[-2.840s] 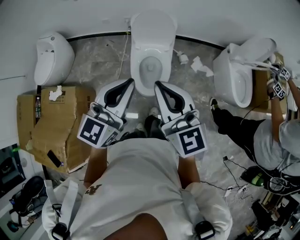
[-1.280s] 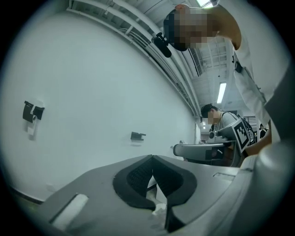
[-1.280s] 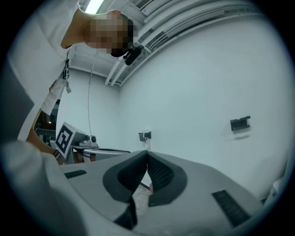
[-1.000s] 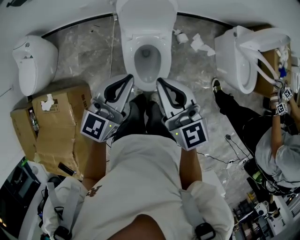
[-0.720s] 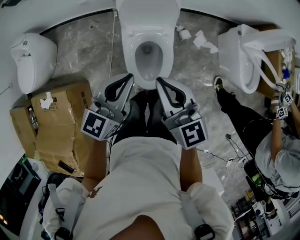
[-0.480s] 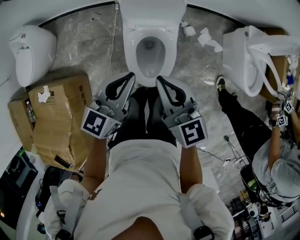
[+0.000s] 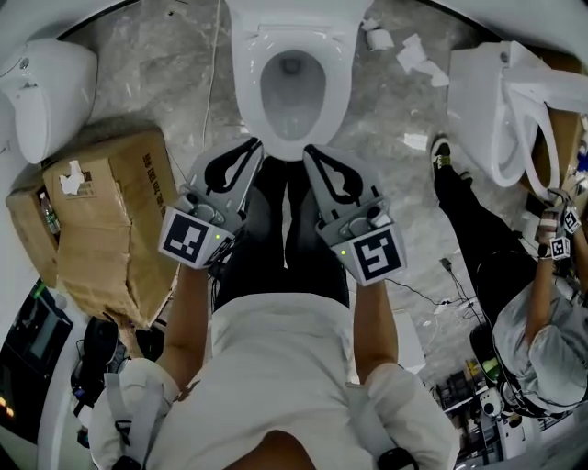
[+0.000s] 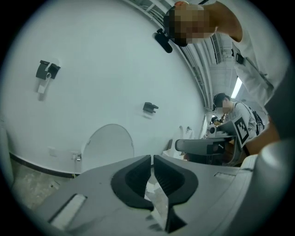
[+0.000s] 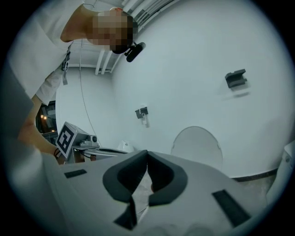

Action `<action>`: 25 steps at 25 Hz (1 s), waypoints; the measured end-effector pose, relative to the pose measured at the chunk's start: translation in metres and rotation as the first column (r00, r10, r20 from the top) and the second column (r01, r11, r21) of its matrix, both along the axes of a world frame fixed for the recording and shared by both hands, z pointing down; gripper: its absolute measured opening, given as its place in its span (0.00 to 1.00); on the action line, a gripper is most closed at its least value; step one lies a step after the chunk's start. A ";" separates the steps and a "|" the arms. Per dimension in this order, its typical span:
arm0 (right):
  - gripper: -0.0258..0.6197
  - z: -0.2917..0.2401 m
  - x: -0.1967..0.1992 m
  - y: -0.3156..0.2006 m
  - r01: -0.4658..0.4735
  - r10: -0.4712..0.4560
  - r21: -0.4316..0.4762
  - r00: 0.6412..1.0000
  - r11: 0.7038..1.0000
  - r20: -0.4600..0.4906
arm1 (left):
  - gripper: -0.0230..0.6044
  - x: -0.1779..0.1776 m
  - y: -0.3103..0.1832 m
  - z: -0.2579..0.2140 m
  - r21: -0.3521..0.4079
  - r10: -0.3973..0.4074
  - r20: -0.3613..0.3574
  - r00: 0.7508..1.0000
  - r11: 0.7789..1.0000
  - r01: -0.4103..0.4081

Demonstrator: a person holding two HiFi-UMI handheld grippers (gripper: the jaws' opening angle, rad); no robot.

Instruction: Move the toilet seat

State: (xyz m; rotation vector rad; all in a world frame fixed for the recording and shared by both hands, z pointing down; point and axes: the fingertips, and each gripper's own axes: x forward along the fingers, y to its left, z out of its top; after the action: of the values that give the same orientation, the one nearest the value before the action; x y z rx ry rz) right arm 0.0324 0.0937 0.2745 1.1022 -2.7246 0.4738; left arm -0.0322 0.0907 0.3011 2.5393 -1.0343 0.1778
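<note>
- Marbled grey floor (image 7: 175,64) and a curved white wall (image 8: 101,69) are seen around a white toilet (image 7: 276,23), with paper scraps (image 7: 418,50) lying beside it.
- At the left gripper (image 7: 254,145) the jaws are drawn almost together, with only a thin slit left, and nothing is held between them.
- At the right gripper (image 7: 309,150) the jaws are pressed tip to tip, likewise empty.
- Both tips are held side by side just short of the bowl's front edge; no contact can be made out.
- The toilet seat (image 7: 246,92) is read as the white ring lying flat on the bowl, straight ahead of the tips. The lid (image 8: 109,145) stands upright against the wall (its oval shows in both gripper views).
- Further out, a cardboard box (image 7: 110,220) is seen at the left and a second person (image 7: 542,340) at another toilet (image 7: 482,101) on the right.
- The step in hand is judged to be the approach, as the seat is not yet touched.
- For the next move, jaws would need to be opened onto the front rim, or closed tips slipped beneath it, and the ring swung up about its hinge.
</note>
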 end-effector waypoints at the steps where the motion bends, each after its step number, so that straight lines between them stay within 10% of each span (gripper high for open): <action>1: 0.05 0.007 0.001 -0.001 -0.002 0.002 -0.006 1.000 1.000 -0.002 | 0.07 0.000 -0.001 0.007 -0.009 -0.001 0.000 1.000 1.000 0.001; 25: 0.24 0.223 0.034 0.016 -0.116 0.104 -0.260 0.993 0.959 -0.059 | 0.17 -0.001 0.016 0.212 -0.228 0.028 0.071 0.997 0.974 -0.012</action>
State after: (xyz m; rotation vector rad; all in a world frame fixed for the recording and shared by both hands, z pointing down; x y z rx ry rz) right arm 0.0664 0.1094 0.4979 1.1783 -2.4792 0.7918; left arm -0.0332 0.1063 0.5132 2.3519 -0.9562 0.3763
